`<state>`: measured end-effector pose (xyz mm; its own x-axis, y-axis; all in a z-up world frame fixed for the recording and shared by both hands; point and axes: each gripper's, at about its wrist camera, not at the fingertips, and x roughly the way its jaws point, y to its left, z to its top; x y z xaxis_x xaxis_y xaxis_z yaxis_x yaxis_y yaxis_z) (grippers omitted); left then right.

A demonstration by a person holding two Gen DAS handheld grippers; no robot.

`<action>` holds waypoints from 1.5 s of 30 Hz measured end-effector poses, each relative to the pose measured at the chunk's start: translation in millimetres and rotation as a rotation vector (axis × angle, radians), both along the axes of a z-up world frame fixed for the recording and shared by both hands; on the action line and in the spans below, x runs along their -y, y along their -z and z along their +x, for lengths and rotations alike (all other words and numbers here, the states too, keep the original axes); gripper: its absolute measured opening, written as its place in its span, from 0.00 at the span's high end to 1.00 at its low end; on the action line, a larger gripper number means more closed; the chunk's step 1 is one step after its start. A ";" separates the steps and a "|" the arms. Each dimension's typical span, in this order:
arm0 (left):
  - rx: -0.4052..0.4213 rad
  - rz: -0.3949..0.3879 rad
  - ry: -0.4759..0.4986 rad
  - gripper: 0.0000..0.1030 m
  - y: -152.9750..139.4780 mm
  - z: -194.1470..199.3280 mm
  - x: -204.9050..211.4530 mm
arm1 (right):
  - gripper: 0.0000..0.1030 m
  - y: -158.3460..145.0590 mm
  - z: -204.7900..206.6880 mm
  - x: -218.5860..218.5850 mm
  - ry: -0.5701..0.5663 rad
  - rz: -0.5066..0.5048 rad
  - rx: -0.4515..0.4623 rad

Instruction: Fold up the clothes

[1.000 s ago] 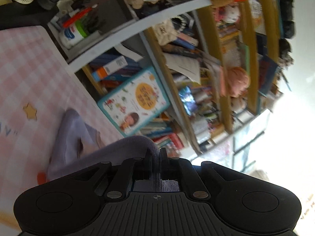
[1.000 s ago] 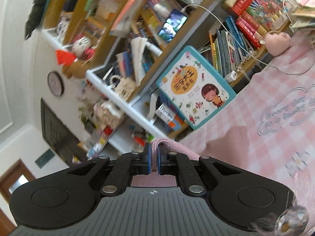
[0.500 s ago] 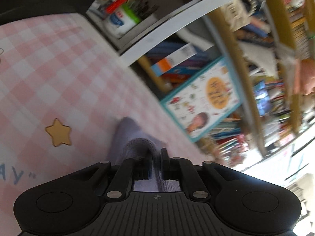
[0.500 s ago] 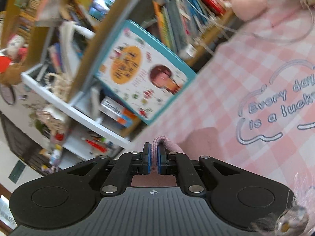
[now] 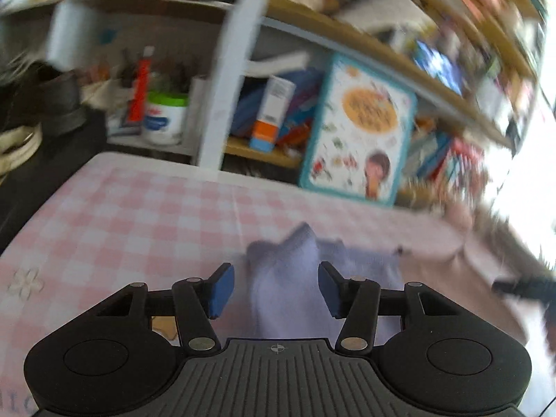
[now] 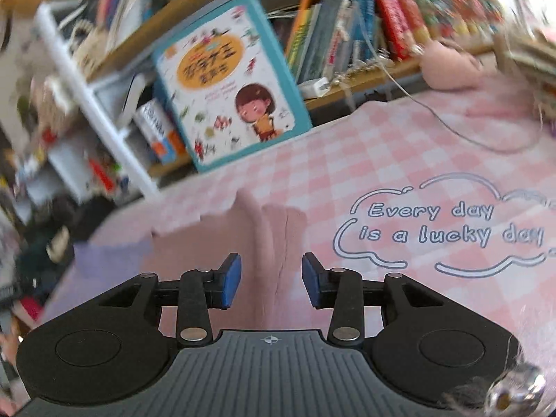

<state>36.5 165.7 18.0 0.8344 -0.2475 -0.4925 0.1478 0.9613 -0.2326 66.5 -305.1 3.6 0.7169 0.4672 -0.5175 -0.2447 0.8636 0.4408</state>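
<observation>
Both hand-held grippers spread wide over the garment on the desk

Left hand-held gripper [image 5: 275,289] gapes, gripping nothing, its lavender part [image 5: 285,278] lying between the pads; right hand-held gripper [image 6: 270,280] likewise wide, empty, above the garment [image 6: 274,243], pink here; checked desk [image 6: 399,160] beneath; picture book [image 6: 226,80] behind.

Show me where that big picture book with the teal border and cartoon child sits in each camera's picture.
Left wrist: picture book stands right of centre, against the shelves behind the table.
Right wrist: picture book leans upper centre-left.
Shared landmark: pink checked tablecloth just below it.
</observation>
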 end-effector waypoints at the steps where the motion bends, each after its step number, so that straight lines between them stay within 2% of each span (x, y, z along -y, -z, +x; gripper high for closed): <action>1: -0.009 0.019 0.008 0.50 2.7 4.4 4.7 | 0.65 -0.8 -2.7 -3.0 -0.013 -0.042 0.008; 6: -0.044 0.066 0.011 0.61 10.9 23.6 17.2 | 0.65 -0.1 7.3 -14.6 -0.008 -0.123 0.024; 12: -0.059 0.074 0.008 0.63 12.0 34.6 22.0 | 0.65 3.2 26.7 -24.2 -0.005 -0.135 0.035; 13: -0.062 0.079 0.007 0.66 12.3 35.8 23.3 | 0.65 4.1 29.2 -27.1 -0.009 -0.136 0.034; 14: -0.065 0.084 0.006 0.71 12.6 37.0 24.6 | 0.69 5.1 31.4 -30.1 -0.014 -0.137 0.032; 15: -0.072 0.089 -0.006 0.93 13.2 37.5 25.5 | 0.85 6.1 32.2 -33.3 -0.024 -0.141 0.024; 16: -0.082 0.092 -0.026 1.00 14.1 37.2 25.8 | 0.92 6.5 32.2 -36.1 -0.032 -0.146 0.020; 21: -0.055 0.071 -0.031 1.00 10.3 16.0 25.2 | 0.94 -8.1 13.1 -38.4 -0.020 -0.167 0.095; 25: 0.071 -0.064 -0.051 1.00 -24.1 4.7 6.1 | 0.94 -32.5 3.3 -35.3 -0.025 -0.120 0.177; 27: 0.104 -0.095 -0.032 1.00 -36.5 8.3 -0.1 | 0.94 -43.3 5.4 -38.9 -0.032 -0.122 0.200; 29: 0.101 -0.068 -0.010 1.00 -36.0 15.2 1.0 | 0.94 -44.8 11.2 -45.4 -0.020 -0.163 0.187; 32: 0.046 0.005 0.025 0.87 -23.7 25.5 7.0 | 0.94 -30.8 20.5 -51.2 -0.007 -0.212 0.140; 34: -0.018 0.110 0.037 0.61 -7.0 31.9 16.1 | 0.94 -17.2 26.4 -51.1 0.002 -0.232 0.098; 35: -0.040 0.173 0.035 0.60 1.0 33.6 21.9 | 0.94 -10.1 28.2 -49.4 0.005 -0.230 0.081; 37: -0.074 0.267 0.057 0.60 15.7 35.8 32.0 | 0.93 3.3 31.8 -45.8 0.009 -0.222 0.047; 39: -0.086 0.255 0.066 0.62 21.4 35.1 33.0 | 0.93 8.7 33.4 -40.9 0.010 -0.189 0.036; 41: -0.079 0.212 0.043 0.78 19.9 31.7 29.4 | 0.93 8.3 33.5 -38.3 0.011 -0.173 0.030; 42: -0.069 0.199 0.030 0.95 16.8 29.6 28.3 | 0.93 7.9 33.2 -37.4 0.011 -0.168 0.029; 45: -0.003 0.182 0.047 0.95 4.8 17.4 31.0 | 0.93 5.0 27.2 -41.1 0.011 -0.195 0.050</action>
